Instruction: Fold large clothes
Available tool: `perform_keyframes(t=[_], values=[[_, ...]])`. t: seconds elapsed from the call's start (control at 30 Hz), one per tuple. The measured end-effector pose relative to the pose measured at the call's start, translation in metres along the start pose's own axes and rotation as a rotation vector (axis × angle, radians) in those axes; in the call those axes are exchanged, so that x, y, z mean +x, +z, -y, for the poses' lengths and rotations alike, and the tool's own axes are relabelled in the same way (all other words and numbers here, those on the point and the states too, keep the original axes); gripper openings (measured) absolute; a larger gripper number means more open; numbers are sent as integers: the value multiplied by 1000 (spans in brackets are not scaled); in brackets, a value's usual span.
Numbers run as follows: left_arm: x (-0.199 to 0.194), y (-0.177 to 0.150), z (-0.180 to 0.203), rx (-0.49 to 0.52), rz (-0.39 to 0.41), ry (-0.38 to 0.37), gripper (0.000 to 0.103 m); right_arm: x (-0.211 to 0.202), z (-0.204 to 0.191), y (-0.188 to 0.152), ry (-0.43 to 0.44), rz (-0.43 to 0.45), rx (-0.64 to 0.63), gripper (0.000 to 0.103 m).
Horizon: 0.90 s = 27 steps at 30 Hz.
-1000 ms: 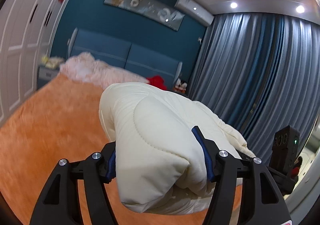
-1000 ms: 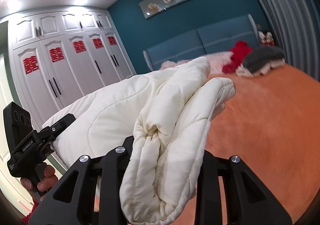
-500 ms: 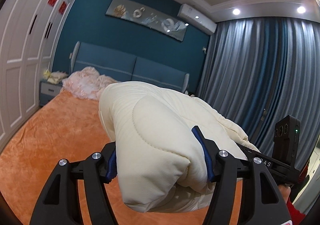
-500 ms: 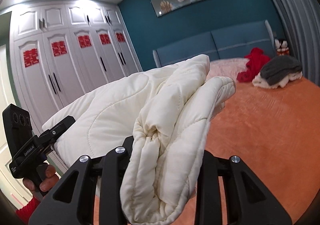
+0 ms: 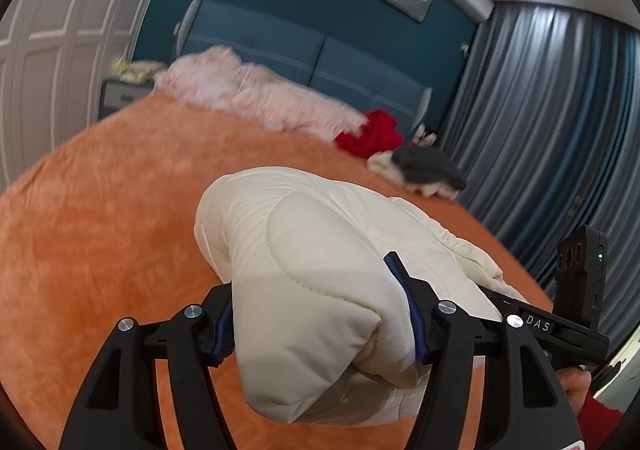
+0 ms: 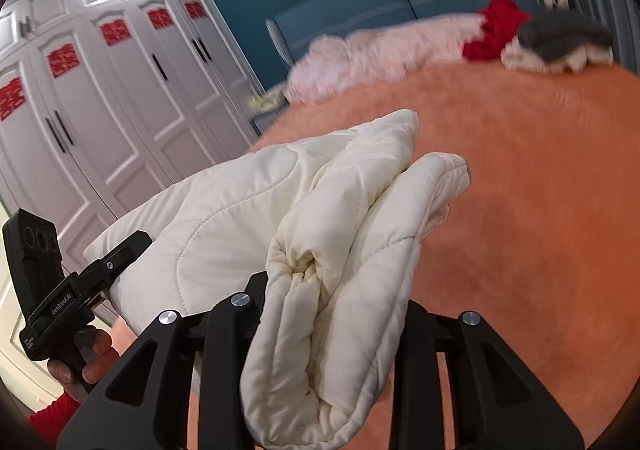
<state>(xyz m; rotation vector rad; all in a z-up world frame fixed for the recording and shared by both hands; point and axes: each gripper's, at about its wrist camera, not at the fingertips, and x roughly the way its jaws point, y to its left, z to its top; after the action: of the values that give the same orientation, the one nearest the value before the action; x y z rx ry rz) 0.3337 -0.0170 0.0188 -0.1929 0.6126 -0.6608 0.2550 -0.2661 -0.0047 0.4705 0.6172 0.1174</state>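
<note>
A cream quilted padded garment (image 5: 312,270) is bunched and held in the air over the orange bed (image 5: 100,218). My left gripper (image 5: 316,314) is shut on one thick folded end of it. My right gripper (image 6: 332,314) is shut on the other bunched end (image 6: 340,250), with the cloth hanging down between its fingers. Each gripper shows in the other's view: the right one at the right edge (image 5: 560,326), the left one at the lower left (image 6: 72,290). The fingertips are hidden by the cloth.
The orange bed cover (image 6: 540,190) spreads ahead. A pink fluffy blanket (image 5: 256,94), a red garment (image 5: 372,134) and a grey and white pile (image 5: 424,170) lie by the blue headboard. White wardrobes (image 6: 100,98) stand left, blue curtains (image 5: 552,122) right.
Both grippers have tipped downward with the garment still gripped between them; more of the bed surface now shows and the background is motion-blurred.
</note>
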Motion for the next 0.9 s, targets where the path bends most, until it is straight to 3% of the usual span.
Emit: perform_keyframes(t=[0.13,0.27,0.5,0.63,0.73,0.9], values=[[24,-33,-23,-26,-99,41,63,34,19,-39,-7,-90,50,30],[25,-56,-28,4,-152,73,64,38,27,-64,7,-106,92,38],[17,-72,-35,-43,-276,144,68,30,30,-78,12,-155,154,46],[-3,-76,-32,-48,-324,211,68,11,23,-80,-26,-190,138,52],[-23,-73,-23,20,-313,270,66,-14,19,-81,-61,-197,96,52],[-44,-52,-5,125,-300,390,66,-59,6,-64,-144,-131,19,51]])
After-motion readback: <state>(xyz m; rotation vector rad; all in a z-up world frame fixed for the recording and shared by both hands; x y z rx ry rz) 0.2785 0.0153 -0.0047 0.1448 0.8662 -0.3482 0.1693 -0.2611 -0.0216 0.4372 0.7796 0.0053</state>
